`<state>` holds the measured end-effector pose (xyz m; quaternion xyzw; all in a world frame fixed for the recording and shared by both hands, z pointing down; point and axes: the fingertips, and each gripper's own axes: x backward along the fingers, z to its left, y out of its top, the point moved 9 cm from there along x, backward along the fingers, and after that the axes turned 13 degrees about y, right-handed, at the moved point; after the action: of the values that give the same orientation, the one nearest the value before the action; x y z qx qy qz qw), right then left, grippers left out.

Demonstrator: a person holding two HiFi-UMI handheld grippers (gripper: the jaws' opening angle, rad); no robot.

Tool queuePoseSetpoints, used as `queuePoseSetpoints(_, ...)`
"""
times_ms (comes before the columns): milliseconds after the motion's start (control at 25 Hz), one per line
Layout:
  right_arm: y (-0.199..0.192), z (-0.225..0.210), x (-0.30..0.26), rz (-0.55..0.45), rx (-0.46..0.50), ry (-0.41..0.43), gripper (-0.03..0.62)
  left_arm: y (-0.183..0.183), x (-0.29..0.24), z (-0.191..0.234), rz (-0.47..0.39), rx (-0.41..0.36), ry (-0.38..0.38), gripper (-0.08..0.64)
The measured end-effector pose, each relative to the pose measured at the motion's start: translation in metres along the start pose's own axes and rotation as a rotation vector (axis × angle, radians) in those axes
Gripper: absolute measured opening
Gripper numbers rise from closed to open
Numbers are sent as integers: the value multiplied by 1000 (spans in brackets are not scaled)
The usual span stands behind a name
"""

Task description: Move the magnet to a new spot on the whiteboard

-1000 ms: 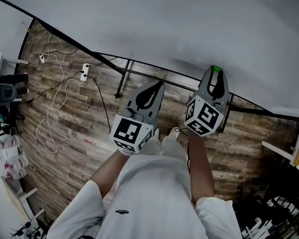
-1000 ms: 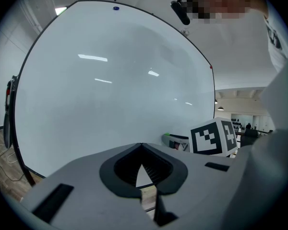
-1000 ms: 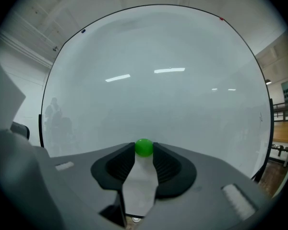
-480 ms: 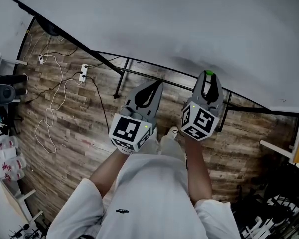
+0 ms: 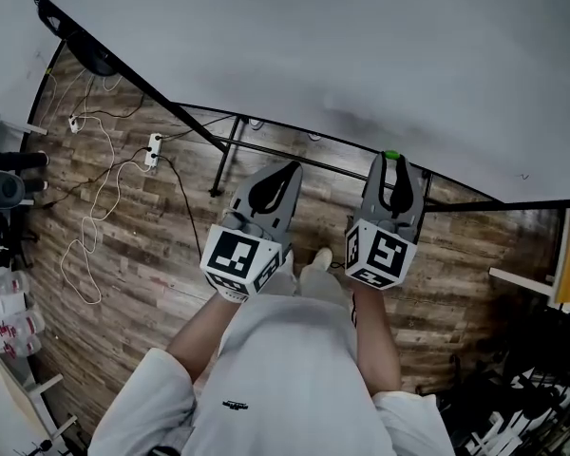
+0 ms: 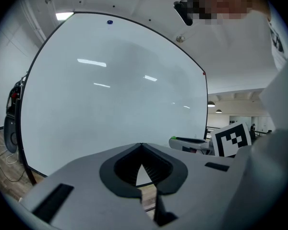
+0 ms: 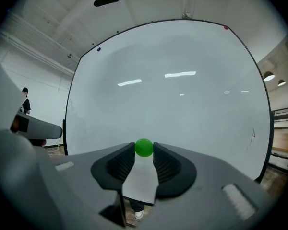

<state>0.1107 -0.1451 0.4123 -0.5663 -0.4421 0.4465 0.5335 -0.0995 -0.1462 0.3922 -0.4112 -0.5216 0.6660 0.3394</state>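
My right gripper (image 7: 144, 151) pinches the small round green magnet (image 7: 144, 147), I judge already off the white whiteboard (image 7: 182, 104); placing it elsewhere remains; my left gripper (image 6: 142, 147) is closed, empty.

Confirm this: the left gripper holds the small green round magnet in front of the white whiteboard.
Not the left: the right gripper holds the small green round magnet in front of the white whiteboard, as the right gripper view shows. The left gripper has its jaws together, empty.

A lab-like workroom: a big freestanding whiteboard (image 7: 168, 95), loose cables (image 5: 103, 212) trailing across wood-plank floor (image 5: 142, 264)
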Motion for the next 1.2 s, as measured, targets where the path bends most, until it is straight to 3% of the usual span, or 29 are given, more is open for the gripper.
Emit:
queuePoseSetpoints(680,5,-5,83,-9,68,106,129,2,37,-8,-26,-31,4,6)
queuePoseSetpoints(1000,19,-12,97,-27,82,106,129,11,41,-15,-32,-33,-11,6)
queuePoseSetpoints(1200,31,-18,98,-38,86,167,130,21,41,-27,-46,-40,-28,6)
